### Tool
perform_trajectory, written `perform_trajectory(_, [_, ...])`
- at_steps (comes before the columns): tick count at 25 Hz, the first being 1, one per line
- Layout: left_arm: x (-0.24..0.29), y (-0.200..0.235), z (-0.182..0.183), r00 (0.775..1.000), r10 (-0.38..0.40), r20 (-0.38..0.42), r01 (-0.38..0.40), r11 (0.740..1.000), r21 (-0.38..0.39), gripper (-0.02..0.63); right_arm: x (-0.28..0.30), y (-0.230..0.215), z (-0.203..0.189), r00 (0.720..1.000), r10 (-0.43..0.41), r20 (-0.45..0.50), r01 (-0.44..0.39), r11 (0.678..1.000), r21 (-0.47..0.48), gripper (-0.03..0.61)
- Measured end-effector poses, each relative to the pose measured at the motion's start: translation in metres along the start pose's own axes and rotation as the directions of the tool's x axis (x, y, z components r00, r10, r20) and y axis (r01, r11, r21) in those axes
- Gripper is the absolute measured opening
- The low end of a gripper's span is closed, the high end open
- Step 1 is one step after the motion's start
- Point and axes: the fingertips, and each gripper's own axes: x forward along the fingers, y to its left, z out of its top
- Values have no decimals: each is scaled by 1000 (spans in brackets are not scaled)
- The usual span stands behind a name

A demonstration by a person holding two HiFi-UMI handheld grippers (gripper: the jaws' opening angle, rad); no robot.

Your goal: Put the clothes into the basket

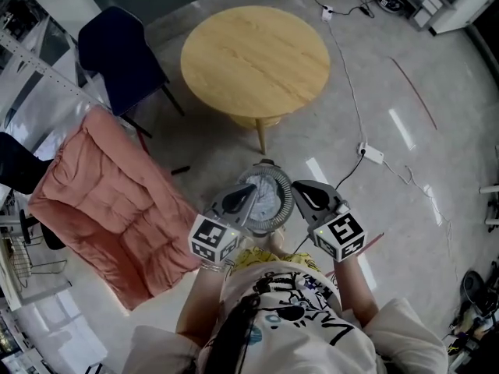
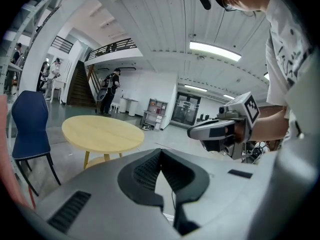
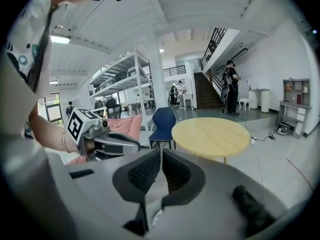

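Observation:
A round grey basket (image 1: 269,201) stands on the floor just in front of me, with something pale inside; its ribbed rim (image 3: 152,218) shows below the right jaws. A large pink quilted cloth (image 1: 109,197) lies spread out at the left, apart from the basket, and shows again as the pink cloth (image 3: 127,125) behind the left gripper. My left gripper (image 1: 248,197) and right gripper (image 1: 306,193) hang side by side over the basket. In the gripper views the left gripper (image 2: 161,153) and right gripper (image 3: 160,152) are both shut, tips together, holding nothing.
A round wooden table (image 1: 256,59) stands beyond the basket, and a blue chair (image 1: 125,57) sits to its left. A white cable with a power strip (image 1: 371,153) runs across the floor on the right. Metal racks (image 1: 23,61) line the left edge. People stand far off by the stairs (image 2: 107,91).

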Motion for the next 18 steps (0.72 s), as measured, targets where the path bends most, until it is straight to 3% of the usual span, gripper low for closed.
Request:
perform_trajectory(9, [-16, -9, 25, 999, 28, 27, -29, 999, 40, 15, -21, 1, 30, 996, -18, 83, 18, 1000, -7, 31])
perform_trajectory(18, [-26, -19, 66, 994, 38, 102, -46, 996, 78, 15, -44, -6, 60, 988, -42, 150, 45, 999, -19, 31])
